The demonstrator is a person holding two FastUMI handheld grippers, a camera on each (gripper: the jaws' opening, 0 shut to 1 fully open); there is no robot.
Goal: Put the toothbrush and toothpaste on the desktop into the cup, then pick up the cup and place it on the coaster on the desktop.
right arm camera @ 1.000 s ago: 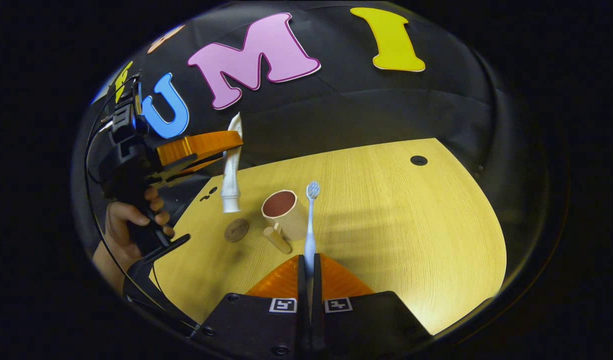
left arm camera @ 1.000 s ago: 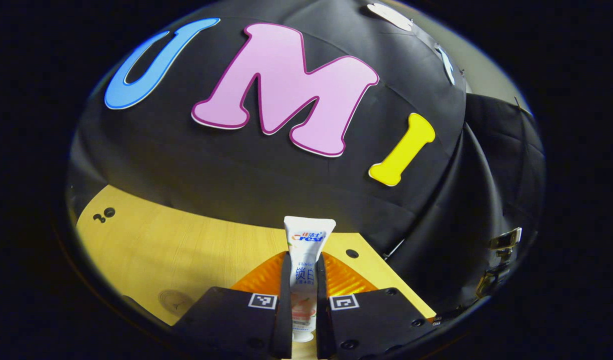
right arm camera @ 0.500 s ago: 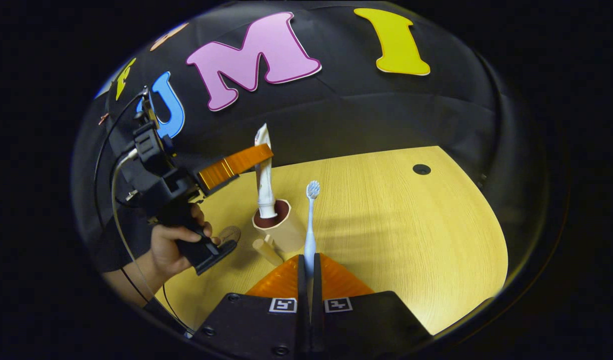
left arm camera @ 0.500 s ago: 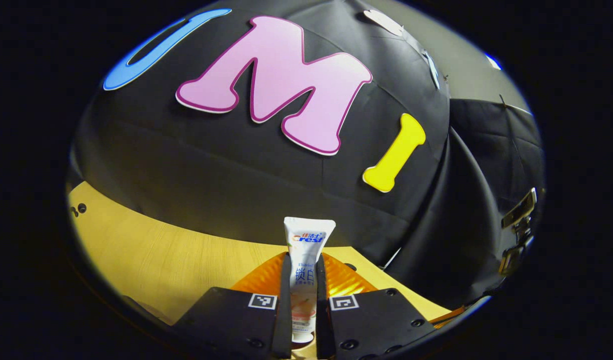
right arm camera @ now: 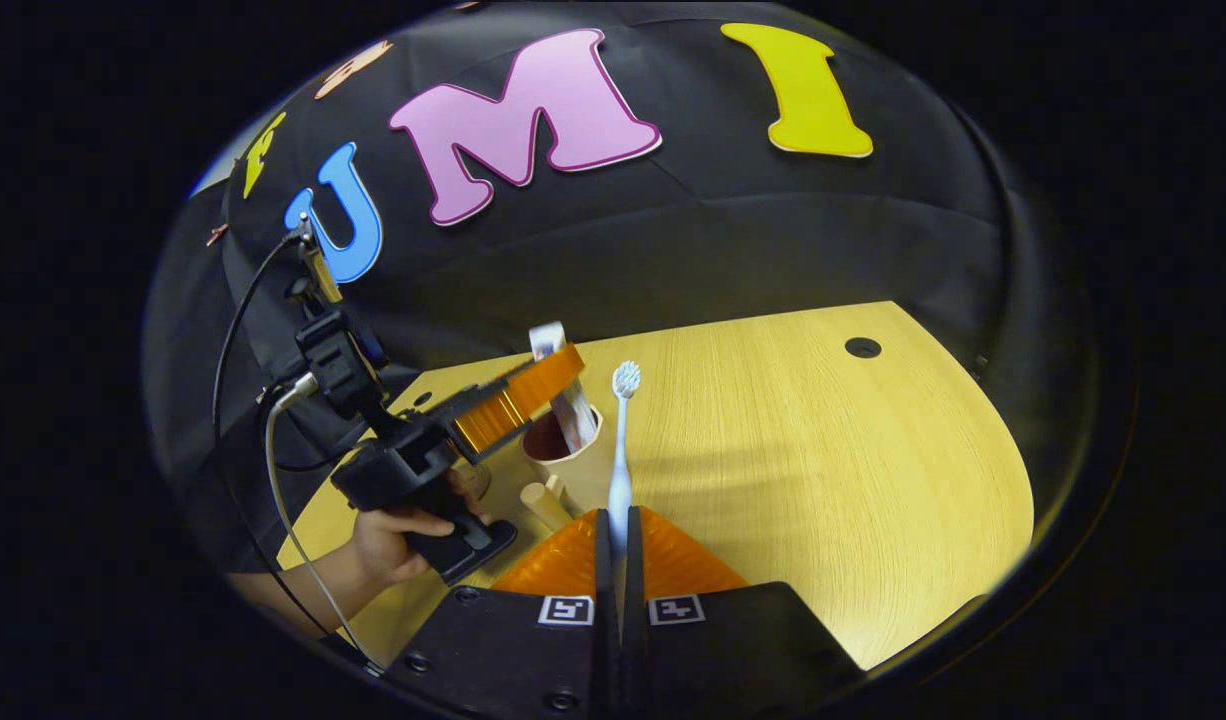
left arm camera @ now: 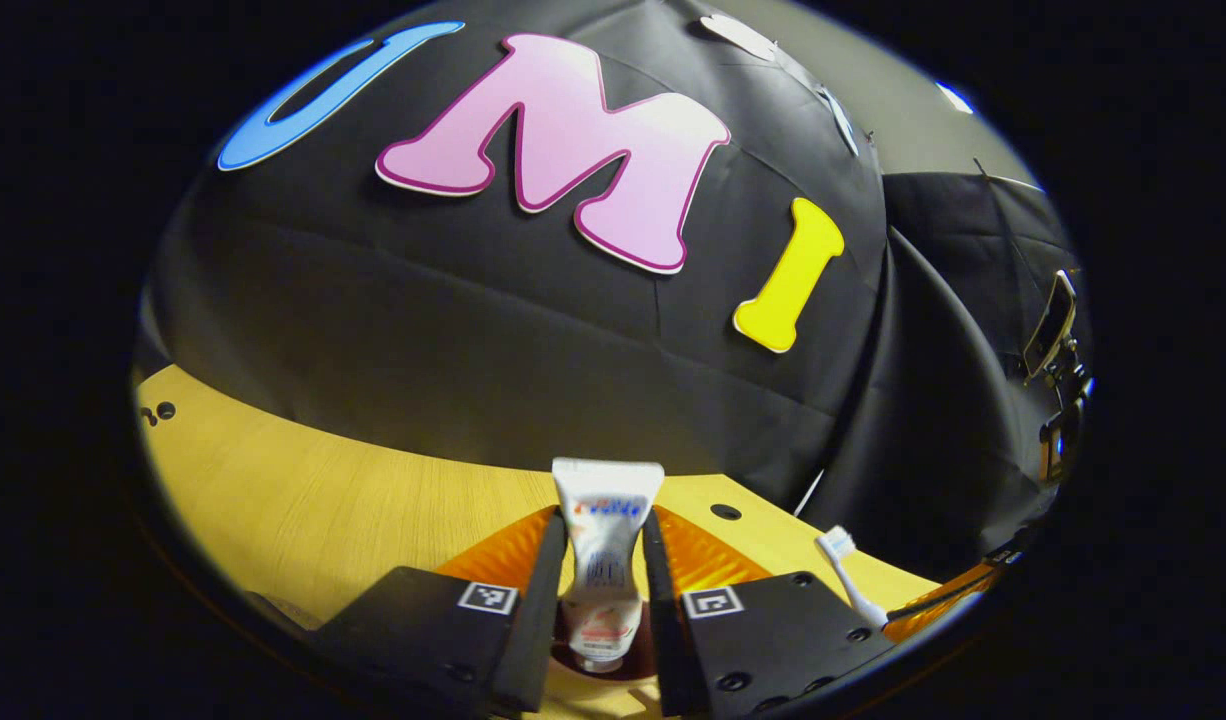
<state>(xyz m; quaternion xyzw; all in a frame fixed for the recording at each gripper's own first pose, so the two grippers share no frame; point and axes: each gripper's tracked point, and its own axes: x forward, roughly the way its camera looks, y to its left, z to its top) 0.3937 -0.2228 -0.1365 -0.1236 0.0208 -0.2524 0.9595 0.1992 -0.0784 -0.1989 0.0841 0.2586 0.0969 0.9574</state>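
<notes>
The white toothpaste tube (left arm camera: 607, 530) stands cap-down in the tan cup (right arm camera: 579, 452), whose dark inside shows below the tube in the left gripper view. My left gripper (left arm camera: 603, 522) is open, its fingers spread on either side of the tube. In the right gripper view the tube (right arm camera: 563, 395) leans in the cup, with the left gripper (right arm camera: 533, 388) around its upper part. My right gripper (right arm camera: 613, 518) is shut on the handle of the white toothbrush (right arm camera: 621, 440), bristles pointing away, just right of the cup. The round brown coaster (right arm camera: 476, 482) lies left of the cup, mostly hidden by the hand.
The cup's thick handle (right arm camera: 546, 505) points toward my right gripper. A person's hand (right arm camera: 393, 525) holds the left gripper, with cables trailing up. The wooden table (right arm camera: 823, 450) has a cable hole (right arm camera: 862, 347) at the far right. The toothbrush head (left arm camera: 835, 545) shows right of my left gripper.
The left gripper came down over the cup and its fingers opened; the toothpaste dropped lower into the cup. The right gripper held steady with the toothbrush.
</notes>
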